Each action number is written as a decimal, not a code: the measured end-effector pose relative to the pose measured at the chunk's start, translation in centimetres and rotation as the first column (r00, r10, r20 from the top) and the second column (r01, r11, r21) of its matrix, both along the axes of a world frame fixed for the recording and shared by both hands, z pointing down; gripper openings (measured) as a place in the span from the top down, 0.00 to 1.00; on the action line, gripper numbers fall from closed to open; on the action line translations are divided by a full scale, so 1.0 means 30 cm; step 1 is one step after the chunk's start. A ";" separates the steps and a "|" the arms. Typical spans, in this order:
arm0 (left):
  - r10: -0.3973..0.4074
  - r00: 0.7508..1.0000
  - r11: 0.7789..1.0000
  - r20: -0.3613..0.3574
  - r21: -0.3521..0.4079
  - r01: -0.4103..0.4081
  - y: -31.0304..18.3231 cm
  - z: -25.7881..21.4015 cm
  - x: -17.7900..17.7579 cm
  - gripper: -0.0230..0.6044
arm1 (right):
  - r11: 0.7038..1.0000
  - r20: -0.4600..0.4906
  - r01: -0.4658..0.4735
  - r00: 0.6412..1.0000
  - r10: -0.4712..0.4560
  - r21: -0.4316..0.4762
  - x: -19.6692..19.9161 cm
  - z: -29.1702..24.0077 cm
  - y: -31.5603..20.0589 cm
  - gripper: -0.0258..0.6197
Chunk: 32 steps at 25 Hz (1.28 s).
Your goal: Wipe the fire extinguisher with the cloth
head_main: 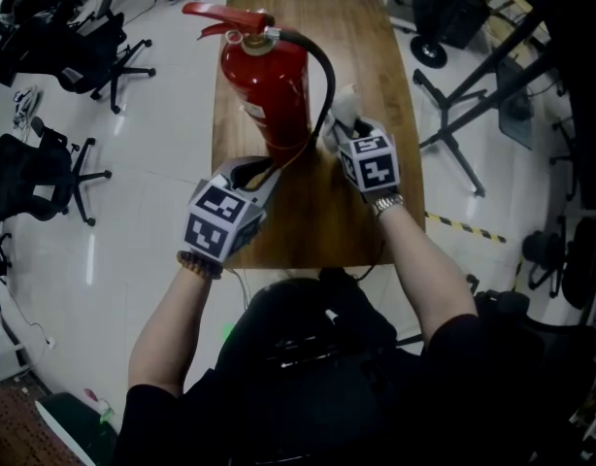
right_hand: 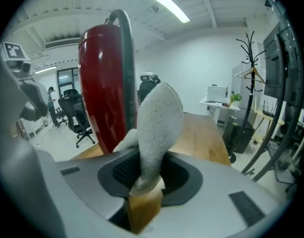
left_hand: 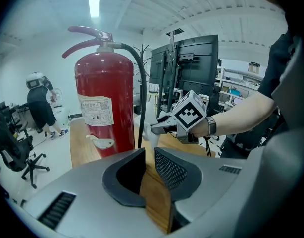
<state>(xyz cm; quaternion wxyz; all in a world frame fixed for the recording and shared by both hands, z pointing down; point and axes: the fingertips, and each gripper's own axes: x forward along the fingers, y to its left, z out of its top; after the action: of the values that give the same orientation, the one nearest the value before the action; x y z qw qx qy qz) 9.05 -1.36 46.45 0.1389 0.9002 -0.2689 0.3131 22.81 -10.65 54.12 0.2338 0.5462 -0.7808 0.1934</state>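
Head view: red fire extinguisher [head_main: 269, 90] stands upright on the wooden table [head_main: 376, 56], left of the table's middle. Its black hose [head_main: 327, 76] arcs from the valve and runs down the cylinder's right side.

Left gripper [head_main: 251, 173] sits low at the near foot of the cylinder. In the left gripper view its jaws stand a narrow slit apart with nothing between them; only table wood shows through the gap [left_hand: 149, 167]. The extinguisher [left_hand: 103, 103] rises just beyond, pale label facing this way.

Right gripper [head_main: 347, 129] is on the hose side, tips toward the cylinder. In the right gripper view the jaws [right_hand: 142, 175] pinch a whitish terry cloth [right_hand: 157, 128], which sticks up out of them in a fold. The cloth is just beside the hose [right_hand: 126, 58] and the red body [right_hand: 100, 83]; contact cannot be told. Seen from the left gripper's side, the right gripper [left_hand: 154, 129] holds the cloth [left_hand: 142, 133] close behind the hose.

Around the table: black office chairs [head_main: 46, 178] on the pale floor to the left, and a person [left_hand: 38, 105] standing in the background.
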 end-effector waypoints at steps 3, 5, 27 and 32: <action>-0.008 1.000 1.000 0.002 -0.008 0.008 -0.003 0.012 -0.014 0.87 | 0.999 -0.013 -0.013 1.000 0.013 -0.035 -0.005 0.062 -0.001 0.78; -0.012 1.000 1.000 0.003 -0.014 0.013 -0.004 0.020 -0.021 0.87 | 0.998 -0.017 -0.021 1.000 0.020 -0.054 -0.008 0.100 -0.001 0.78; -0.033 0.999 0.998 -0.008 -0.045 0.032 0.026 0.074 -0.158 0.87 | 0.968 -0.138 -0.084 0.989 0.052 -0.236 -0.023 0.350 0.046 0.78; -0.007 1.000 1.000 -0.025 -0.027 0.007 0.043 0.047 -0.181 0.87 | 0.967 -0.153 -0.120 0.984 0.087 -0.224 -0.018 0.313 0.090 0.77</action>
<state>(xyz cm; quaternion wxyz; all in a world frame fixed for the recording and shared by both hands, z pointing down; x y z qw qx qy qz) 3.61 -0.07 47.84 0.1555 0.9012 -0.2660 0.3047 22.26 -7.94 63.50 0.3404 0.5676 -0.7045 0.2560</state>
